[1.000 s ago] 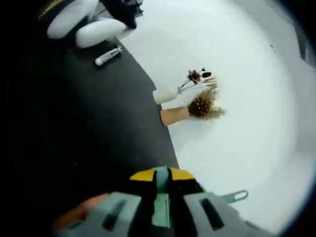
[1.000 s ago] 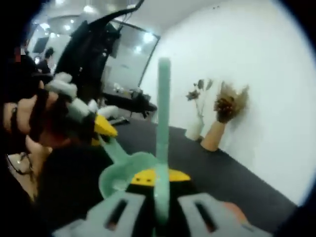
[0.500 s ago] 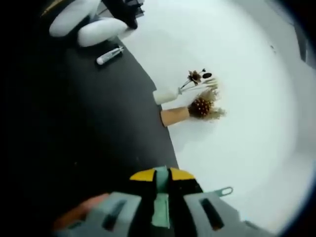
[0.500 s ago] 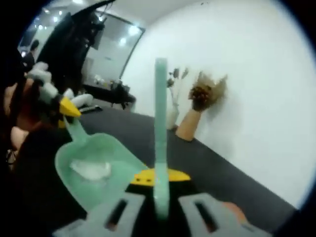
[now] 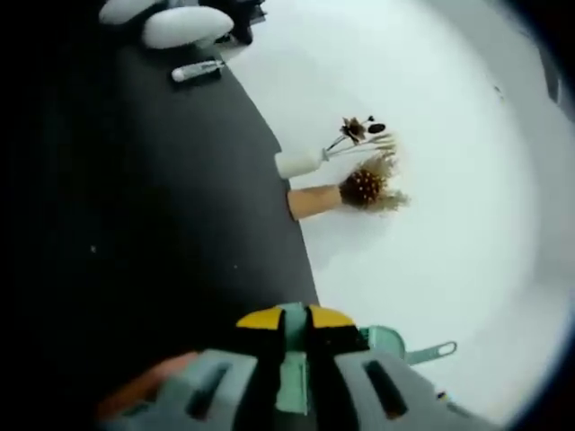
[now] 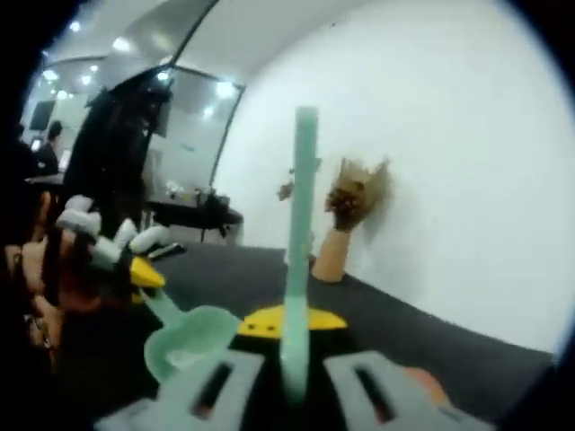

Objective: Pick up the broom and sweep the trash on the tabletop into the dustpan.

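My right gripper (image 6: 292, 319) is shut on the mint-green broom handle (image 6: 299, 224), which rises straight up between its jaws. To its left, my left gripper (image 6: 144, 272), held in a person's hand, is shut on the handle of the mint-green dustpan (image 6: 184, 343), whose scoop hangs just above the black table. In the left gripper view, my left gripper (image 5: 294, 316) clamps the dustpan handle (image 5: 293, 382). The broom handle end (image 5: 433, 352), with its hanging loop, pokes in from the right. The broom's bristles are hidden.
The black table (image 5: 180, 224) meets a white wall. Against the wall stand a white vase (image 5: 299, 163) and a tan vase (image 5: 313, 202) with dried flowers; the tan vase (image 6: 331, 256) also shows beside the broom handle. White rounded objects (image 5: 184, 25) and a small white tube (image 5: 198, 70) lie at the far end.
The dustpan has dropped to the lower left and looks smaller in the right gripper view. The left gripper view has shifted along the table. The broom's loop end has moved right.
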Available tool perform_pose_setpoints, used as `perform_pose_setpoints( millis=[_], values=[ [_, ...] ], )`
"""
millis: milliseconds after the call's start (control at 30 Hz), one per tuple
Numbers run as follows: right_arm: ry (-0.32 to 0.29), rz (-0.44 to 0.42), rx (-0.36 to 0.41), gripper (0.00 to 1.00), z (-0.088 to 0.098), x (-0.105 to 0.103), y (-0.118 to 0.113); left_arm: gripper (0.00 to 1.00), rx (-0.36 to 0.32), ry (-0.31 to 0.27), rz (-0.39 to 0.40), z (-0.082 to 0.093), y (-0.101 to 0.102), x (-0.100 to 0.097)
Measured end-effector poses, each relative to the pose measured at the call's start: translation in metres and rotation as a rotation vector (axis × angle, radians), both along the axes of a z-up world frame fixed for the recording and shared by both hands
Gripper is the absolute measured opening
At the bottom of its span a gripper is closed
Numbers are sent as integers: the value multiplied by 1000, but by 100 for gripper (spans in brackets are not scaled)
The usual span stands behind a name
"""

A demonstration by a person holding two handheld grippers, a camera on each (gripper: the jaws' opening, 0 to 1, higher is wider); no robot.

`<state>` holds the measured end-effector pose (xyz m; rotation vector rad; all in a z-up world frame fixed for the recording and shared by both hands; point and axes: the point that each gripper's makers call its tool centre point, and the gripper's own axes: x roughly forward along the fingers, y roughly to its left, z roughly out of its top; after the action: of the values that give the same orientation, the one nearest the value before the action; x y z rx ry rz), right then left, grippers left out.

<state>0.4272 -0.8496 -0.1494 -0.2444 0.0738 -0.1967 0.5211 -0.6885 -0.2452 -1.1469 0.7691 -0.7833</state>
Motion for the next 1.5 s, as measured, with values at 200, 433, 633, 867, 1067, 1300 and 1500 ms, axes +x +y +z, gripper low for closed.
perform_pose_setpoints(
  millis=[200, 433, 633, 867, 1067, 1300, 1500],
  values=[
    [-32, -57, 105, 2, 5, -11, -38, 10, -9, -3, 16, 1, -7, 0],
    [-42, -116, 138, 2, -3, -23, -58, 10, -41, 28, 31, -2, -25, -7],
    [-34, -132, 169, 2, -10, -25, -67, 10, -82, 26, 100, 11, -30, -22],
    [-34, -142, 197, 2, -15, -25, -74, 10, -75, 14, 151, 11, -37, -24],
    [-36, -198, 134, 2, -13, -29, -84, 10, -75, 1, 121, 15, -49, -39],
    [-47, -228, 149, 2, -12, -36, -96, 10, -67, 6, 60, 13, -69, -60],
    [-48, -249, 144, 2, -13, -39, -102, 10, -45, 6, 61, 3, -77, -60]
  ],
)
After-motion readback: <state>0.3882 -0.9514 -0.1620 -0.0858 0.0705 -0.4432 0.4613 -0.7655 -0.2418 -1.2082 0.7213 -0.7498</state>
